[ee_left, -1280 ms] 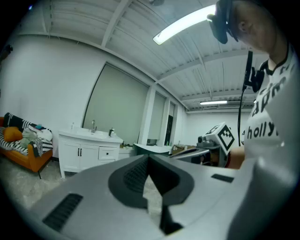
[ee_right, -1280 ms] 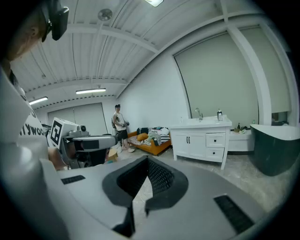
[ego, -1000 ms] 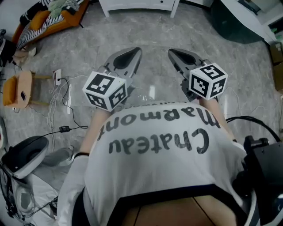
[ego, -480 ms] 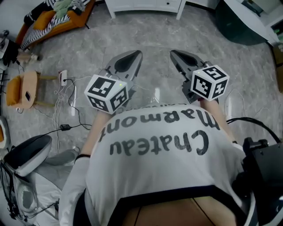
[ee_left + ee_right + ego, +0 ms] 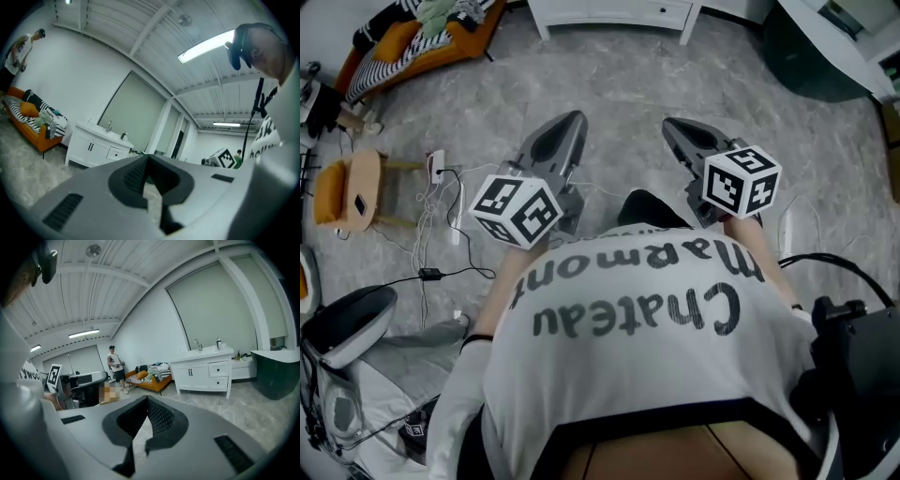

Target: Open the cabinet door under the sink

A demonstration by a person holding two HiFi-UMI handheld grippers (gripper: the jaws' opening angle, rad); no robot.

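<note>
**Near.** Both grippers are held out in front of the person's body, above the floor (image 5: pixel 628 84).
- Left gripper (image 5: pixel 565 131): the fingers (image 5: pixel 136 177) are pressed fully together. Nothing is between them, and only floor shows past the tips.
- Right gripper (image 5: pixel 677 129): its fingers are likewise closed tight and empty, as the right gripper view shows.

**Middle.** Bare grey marbled floor lies ahead of the grippers. Loose cables (image 5: pixel 441 216) trail off to the left.

**Far.** The white sink cabinet (image 5: pixel 614 11) stands at the far wall, well apart from both grippers.
- In the right gripper view, the two cabinet doors (image 5: pixel 191 373) sit under the faucet (image 5: pixel 197 344). They have dark handles at their meeting edge and appear shut.
- An orange sofa (image 5: pixel 147 380) stands to the cabinet's left.

**Step in hand (judgement).** This is the approach. No part of the opening has begun.

**Next move calls for:**
- Cross the floor to the cabinet.
- Bring one gripper down to handle level.
- Spread its fingers before reaching a handle, since both pairs are shut now.
- Close on the handle and pull outward along the door's swing.

The task does not say which door to open.
</note>
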